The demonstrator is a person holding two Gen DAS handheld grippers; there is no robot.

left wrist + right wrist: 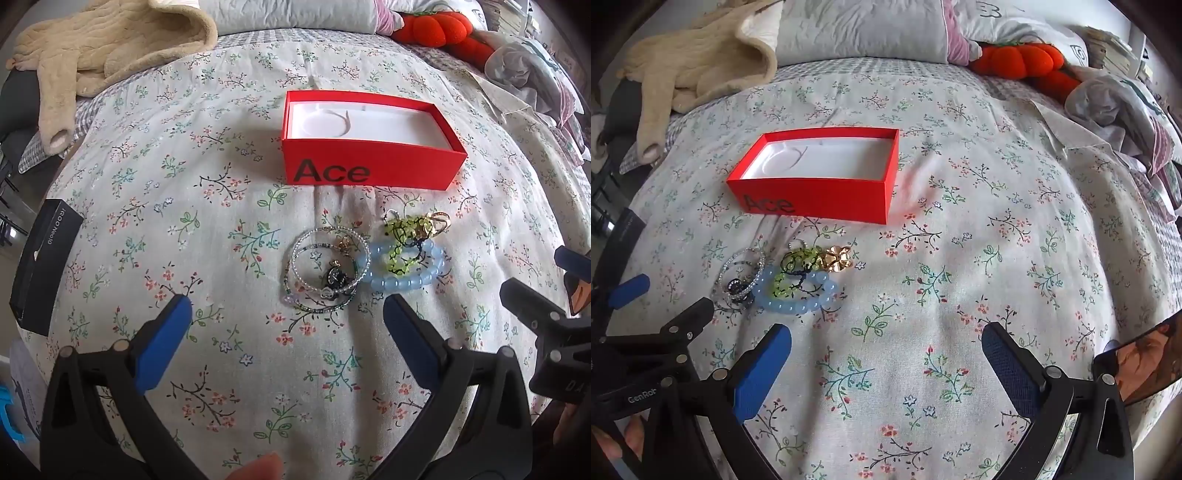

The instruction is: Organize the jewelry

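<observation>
A floral-quilted bed [221, 229] carries a red box [369, 166] printed "Ace", a jewelry pile [362, 262] just before it, and a black box [44, 262] reading "iQOO Neo10". Left gripper [288, 314] and right gripper [886, 343] both gape, empty.

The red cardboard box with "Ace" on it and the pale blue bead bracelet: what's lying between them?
In the left wrist view, a yellow-green bead bracelet and gold trinkets lie between the red box and blue bracelet.

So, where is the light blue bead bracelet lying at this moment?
In the left wrist view the light blue bead bracelet lies on the floral bedspread, in front of the red box, just right of the silver bangles, with the green beads overlapping it.
</observation>
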